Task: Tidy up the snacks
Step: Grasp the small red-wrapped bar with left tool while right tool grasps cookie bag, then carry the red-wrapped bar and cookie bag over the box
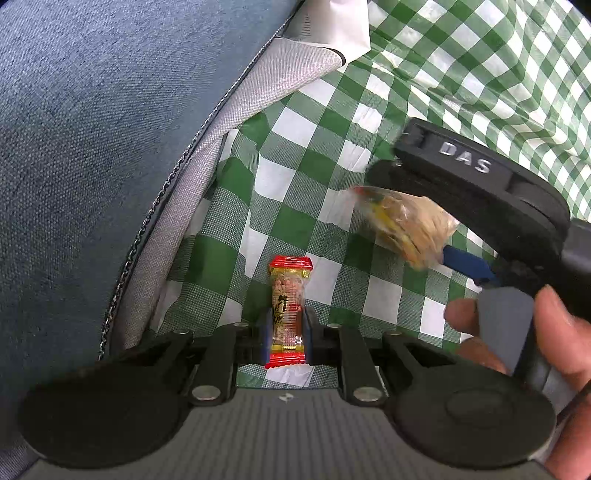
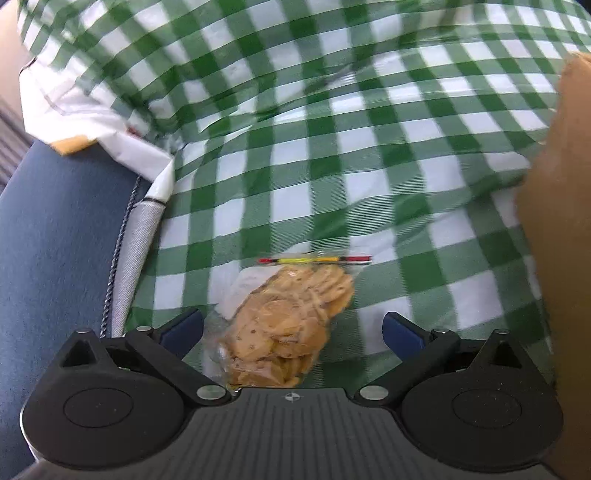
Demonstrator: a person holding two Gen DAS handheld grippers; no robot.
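My left gripper (image 1: pixel 286 338) is shut on a small red and gold snack bar (image 1: pixel 288 314), held upright above the green checked cloth (image 1: pixel 295 177). My right gripper (image 2: pixel 293 328) is open, its blue pads wide apart. A clear bag of round crackers (image 2: pixel 291 321) lies between the pads, blurred, touching neither. In the left wrist view the right gripper (image 1: pixel 424 236) shows at the right with the cracker bag (image 1: pixel 406 221) at its tip, held by a hand (image 1: pixel 517 332).
The checked cloth lines a blue fabric container with a grey rim (image 1: pixel 207 158) and a zipper. Its blue wall (image 2: pixel 55 240) is at the left. A brown cardboard surface (image 2: pixel 561 258) stands at the right. White paper (image 1: pixel 343 26) is at the top.
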